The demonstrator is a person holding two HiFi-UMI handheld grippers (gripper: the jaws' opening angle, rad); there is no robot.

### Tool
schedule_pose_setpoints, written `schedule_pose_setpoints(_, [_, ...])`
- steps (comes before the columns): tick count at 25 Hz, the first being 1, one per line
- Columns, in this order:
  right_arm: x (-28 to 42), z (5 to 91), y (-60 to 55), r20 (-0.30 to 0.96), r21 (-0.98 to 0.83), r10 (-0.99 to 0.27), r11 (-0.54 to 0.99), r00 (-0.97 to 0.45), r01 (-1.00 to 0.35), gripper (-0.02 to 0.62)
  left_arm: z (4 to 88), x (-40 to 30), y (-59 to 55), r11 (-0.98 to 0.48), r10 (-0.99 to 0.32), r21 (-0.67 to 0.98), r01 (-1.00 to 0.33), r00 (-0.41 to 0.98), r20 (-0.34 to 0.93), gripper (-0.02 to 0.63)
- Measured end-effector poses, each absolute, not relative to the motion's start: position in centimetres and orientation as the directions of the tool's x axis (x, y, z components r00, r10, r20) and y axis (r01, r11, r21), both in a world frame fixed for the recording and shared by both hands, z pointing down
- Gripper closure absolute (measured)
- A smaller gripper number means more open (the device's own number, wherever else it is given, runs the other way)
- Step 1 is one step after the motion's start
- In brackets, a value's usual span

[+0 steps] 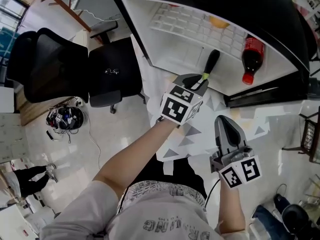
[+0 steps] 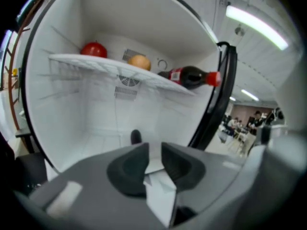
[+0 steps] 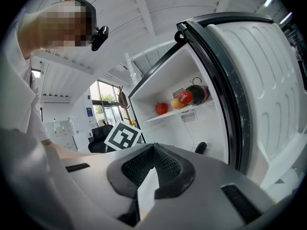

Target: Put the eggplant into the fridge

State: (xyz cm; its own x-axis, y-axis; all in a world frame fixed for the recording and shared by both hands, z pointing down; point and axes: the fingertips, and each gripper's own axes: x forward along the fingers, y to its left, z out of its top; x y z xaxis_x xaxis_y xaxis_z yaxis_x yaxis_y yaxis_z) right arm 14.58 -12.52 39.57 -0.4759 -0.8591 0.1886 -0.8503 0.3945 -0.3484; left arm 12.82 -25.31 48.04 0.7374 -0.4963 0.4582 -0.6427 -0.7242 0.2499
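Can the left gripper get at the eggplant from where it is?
Likely yes: the eggplant lies on the fridge floor just beyond the left gripper, door open, nothing between them.

Three views, all toward fridge (image 1: 167, 54)

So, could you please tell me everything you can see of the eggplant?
The eggplant is long, slim and very dark, almost black, with smooth skin and a green stem at its near end. It lies loose on the white floor of the open fridge, below the shelf, pointing inward. The left gripper sits just before the stem, but the left gripper view shows the eggplant beyond the jaws, not between them.
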Motion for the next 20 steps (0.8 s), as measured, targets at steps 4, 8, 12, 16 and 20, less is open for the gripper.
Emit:
schedule_pose_setpoints(4, [13.8, 38.9, -12.3, 0.182, -0.339, -0.869, 0.384, -0.461, -0.859, 0.592, 45.8, 11.3, -24.2, -0.740, -0.506, 0.239, -0.629, 0.754, 0.419, 0.549])
schedule_pose_setpoints(8, [12.9, 38.3, -12.2, 0.175, -0.333, -0.877, 0.375, -0.447, -0.865, 0.592, 43.6, 9.7, -23.5, -0.757, -0.505, 0.237, -0.609, 0.776, 0.379, 0.578])
schedule_pose_setpoints(12, [12.1, 37.7, -12.0, 0.169, -0.326, -0.884, 0.368, -0.437, -0.871, 0.592, 41.4, 7.9, -23.1, -0.768, -0.509, 0.227, -0.599, 0.786, 0.351, 0.595])
schedule_pose_setpoints(16, [11.4, 36.8, -11.9, 0.158, -0.317, -0.890, 0.364, -0.427, -0.876, 0.592, 39.4, 6.7, -22.4, -0.786, -0.506, 0.203, -0.584, 0.796, 0.331, 0.598])
schedule_pose_setpoints(20, [10.8, 35.9, -11.9, 0.144, -0.307, -0.897, 0.362, -0.418, -0.881, 0.592, 37.8, 5.5, -21.7, -0.798, -0.507, 0.178, -0.576, 0.801, 0.317, 0.599])
